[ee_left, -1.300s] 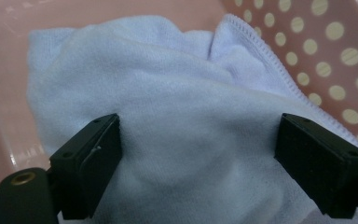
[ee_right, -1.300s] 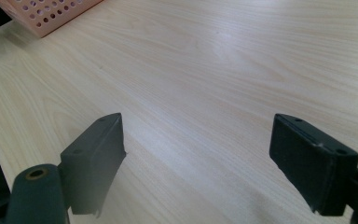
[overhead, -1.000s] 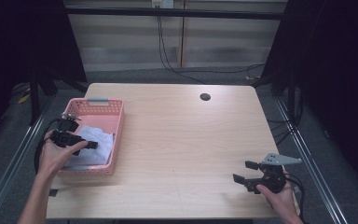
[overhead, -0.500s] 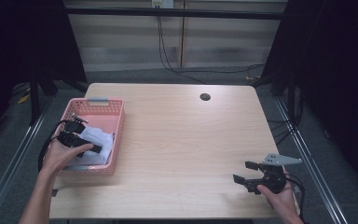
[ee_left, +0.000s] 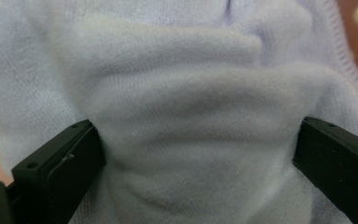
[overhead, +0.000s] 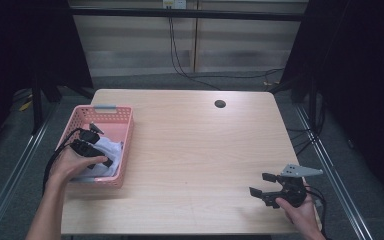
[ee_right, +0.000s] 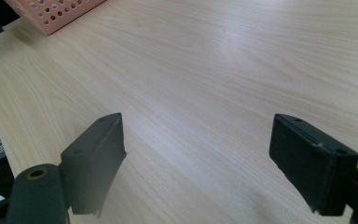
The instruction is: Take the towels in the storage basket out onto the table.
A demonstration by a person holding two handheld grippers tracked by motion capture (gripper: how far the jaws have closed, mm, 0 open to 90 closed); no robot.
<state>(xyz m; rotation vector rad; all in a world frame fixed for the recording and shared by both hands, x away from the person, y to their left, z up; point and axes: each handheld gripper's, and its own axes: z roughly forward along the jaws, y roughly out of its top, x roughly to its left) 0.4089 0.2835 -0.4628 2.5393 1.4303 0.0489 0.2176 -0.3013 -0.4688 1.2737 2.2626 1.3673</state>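
The left gripper [overhead: 96, 156] is down inside the pink basket [overhead: 125, 142], jaws spread wide with a raised fold of the pale lavender cloth [ee_left: 191, 126] bulging between them and touching both inner faces; not yet pinched; the cloth lies in the basket at the table's [overhead: 195, 150] left edge. The right gripper [overhead: 260, 185] rests well apart at the near right corner, jaws spread over bare wood; the basket's corner shows far off in the right gripper view [ee_right: 51, 14].
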